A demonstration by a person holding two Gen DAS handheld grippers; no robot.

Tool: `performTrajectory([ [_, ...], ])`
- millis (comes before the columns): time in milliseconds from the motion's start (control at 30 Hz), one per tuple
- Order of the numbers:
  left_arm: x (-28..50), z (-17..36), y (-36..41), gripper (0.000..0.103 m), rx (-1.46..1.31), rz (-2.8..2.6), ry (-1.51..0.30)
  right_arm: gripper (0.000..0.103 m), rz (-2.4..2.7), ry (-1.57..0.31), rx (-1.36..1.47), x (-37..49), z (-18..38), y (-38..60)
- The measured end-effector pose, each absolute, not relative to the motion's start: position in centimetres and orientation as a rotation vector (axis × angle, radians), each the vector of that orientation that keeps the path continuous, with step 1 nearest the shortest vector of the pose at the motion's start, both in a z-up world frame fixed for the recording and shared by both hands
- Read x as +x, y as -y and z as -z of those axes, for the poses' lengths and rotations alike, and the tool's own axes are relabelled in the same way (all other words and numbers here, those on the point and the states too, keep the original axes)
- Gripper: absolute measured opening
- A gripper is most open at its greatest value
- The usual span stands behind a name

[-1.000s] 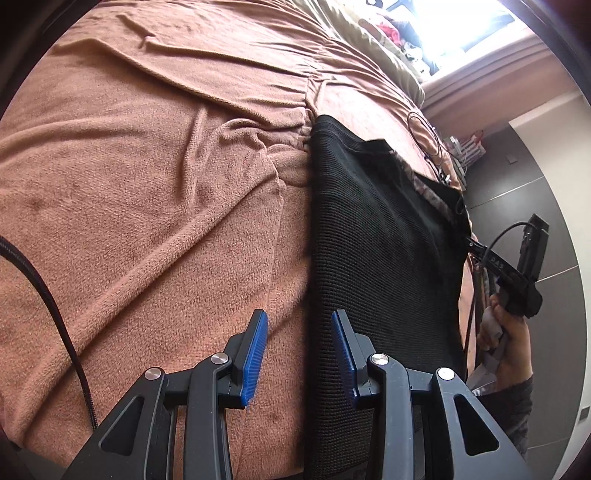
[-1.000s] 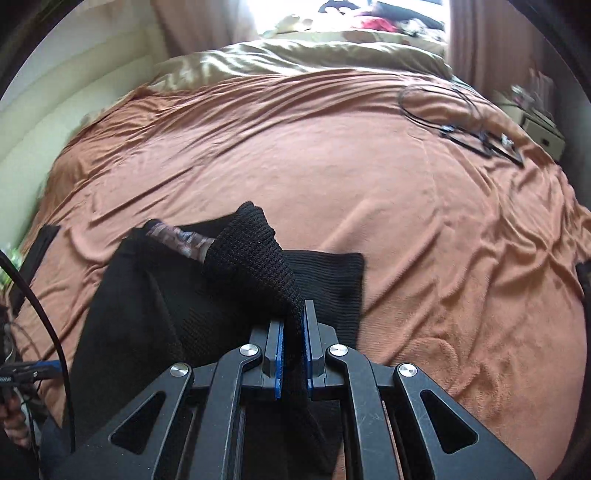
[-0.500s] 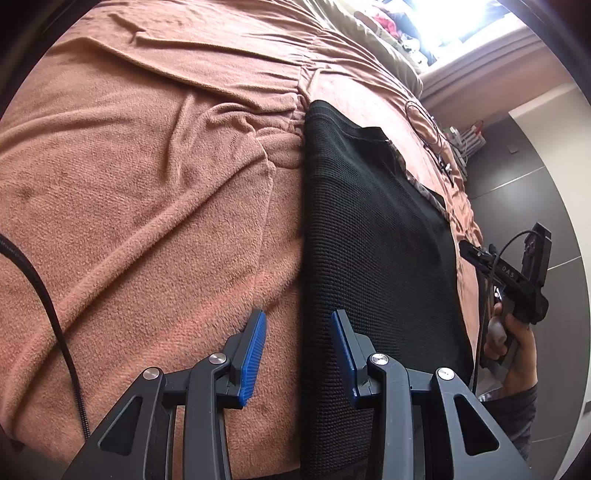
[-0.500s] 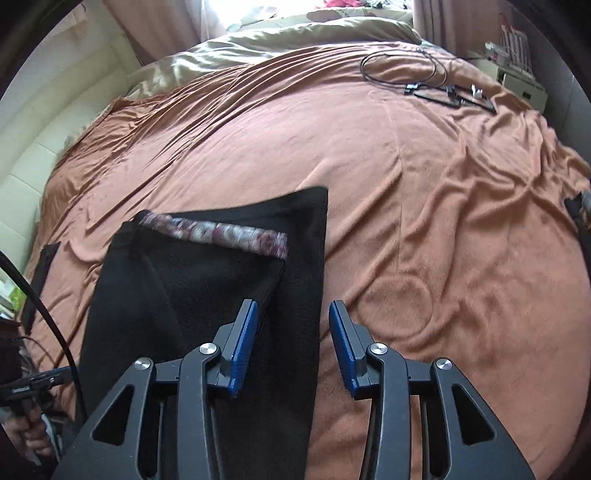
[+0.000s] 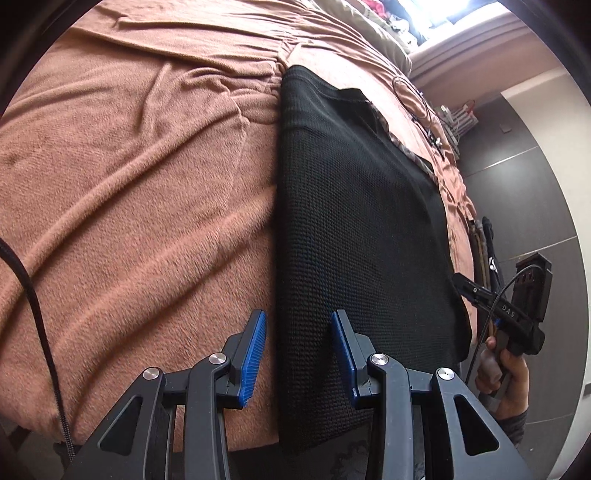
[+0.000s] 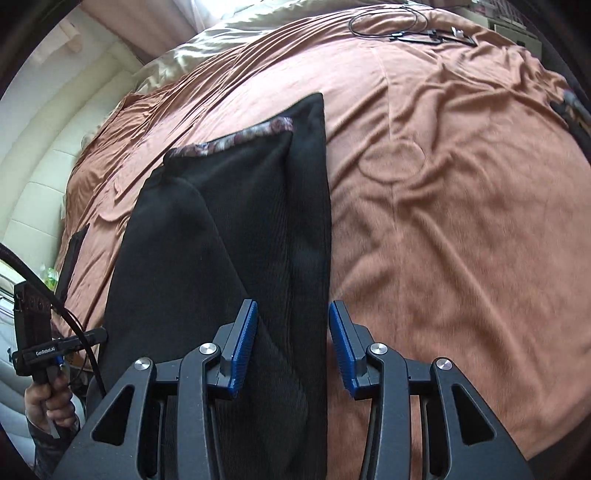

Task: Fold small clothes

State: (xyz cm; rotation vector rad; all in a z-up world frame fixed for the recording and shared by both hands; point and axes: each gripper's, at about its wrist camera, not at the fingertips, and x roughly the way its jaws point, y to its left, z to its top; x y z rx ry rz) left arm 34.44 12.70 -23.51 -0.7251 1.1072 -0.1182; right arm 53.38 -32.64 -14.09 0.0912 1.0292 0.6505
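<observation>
The right gripper (image 6: pixel 291 343) has just let go of the black knit garment (image 6: pixel 258 221); its flap now lies folded flat on the bed (image 6: pixel 443 221) (fingers apart, empty); the left gripper (image 5: pixel 297 354) hovers released too; another fold likely follows.

Lit by daylight from a blown-out window (image 5: pixel 439 14) at the top edge; soft, shadowless on the brown bedspread (image 5: pixel 129 177); strongly bowed by fisheye, with black vignette corners; sharp centrally, smeared toward rims; black garment (image 6: pixel 229 236) nearly detail-free.
</observation>
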Motion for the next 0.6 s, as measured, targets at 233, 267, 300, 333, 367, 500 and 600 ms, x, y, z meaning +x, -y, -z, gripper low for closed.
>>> performTrajectory([
  [233, 33.4, 23.8, -11.1, 0.036, -0.713, 0.158, -1.121, 0.038, -0.658, -1.038, 0.179, 51.4, 14.7, 35.3],
  [267, 33.3, 24.0, -11.1, 0.026, -0.711, 0.154, -1.122, 0.038, -0.661, -1.038, 0.191, 51.1, 14.7, 35.7],
  [300, 33.2, 24.1, -11.2, 0.017, -0.711, 0.143, -1.121, 0.038, -0.664, -1.037, 0.199, 50.9, 14.8, 35.9],
  [333, 33.0, 24.1, -11.3, 0.015, -0.720, 0.143, -1.115, 0.038, -0.669, -1.039, 0.206, 50.6, 14.8, 36.1],
  [367, 32.9, 24.0, -11.5, 0.011, -0.731, 0.150, -1.104, 0.038, -0.673, -1.042, 0.212, 50.3, 15.0, 36.0],
  [500, 32.2, 23.2, -11.7, 0.009, -0.715, 0.157, -1.074, 0.038, -0.680, -1.047, 0.218, 49.6, 15.5, 36.1],
  [600, 31.8, 22.8, -12.1, 0.008, -0.713, 0.158, -1.069, 0.035, -0.694, -1.048, 0.241, 49.1, 15.8, 36.2],
])
